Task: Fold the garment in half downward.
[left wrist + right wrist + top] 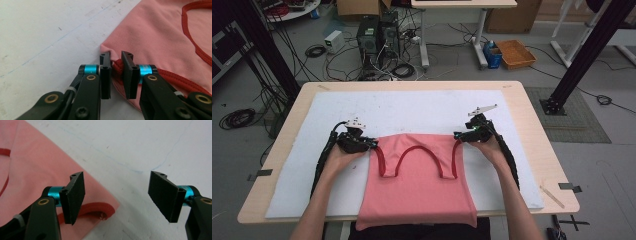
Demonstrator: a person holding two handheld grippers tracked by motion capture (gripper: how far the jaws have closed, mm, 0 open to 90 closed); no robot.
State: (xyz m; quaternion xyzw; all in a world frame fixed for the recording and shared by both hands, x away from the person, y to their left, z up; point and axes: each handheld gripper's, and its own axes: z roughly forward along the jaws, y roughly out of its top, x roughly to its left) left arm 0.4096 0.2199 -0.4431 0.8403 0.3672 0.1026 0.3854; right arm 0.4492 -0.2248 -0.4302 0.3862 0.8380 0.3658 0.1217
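Note:
A pink sleeveless top (417, 185) with dark red trim lies flat on a white mat (412, 107), its hem hanging over the near table edge. My left gripper (372, 144) is at the top's left shoulder strap. In the left gripper view its jaws (116, 60) are closed on the bunched red trim (117, 67) at the corner of the pink cloth (155, 32). My right gripper (458, 135) is at the right shoulder strap. Its jaws (117, 185) stand wide apart above the strap's corner (100, 212), one jaw over the cloth (37, 170) and one over the mat.
The mat covers most of the wooden table (537, 145). On the floor beyond lie cables, computer cases (377, 35) and an orange tray (515, 53). Black frame posts (584, 55) stand at both sides. A thin wooden stick (552, 196) lies at the near right corner.

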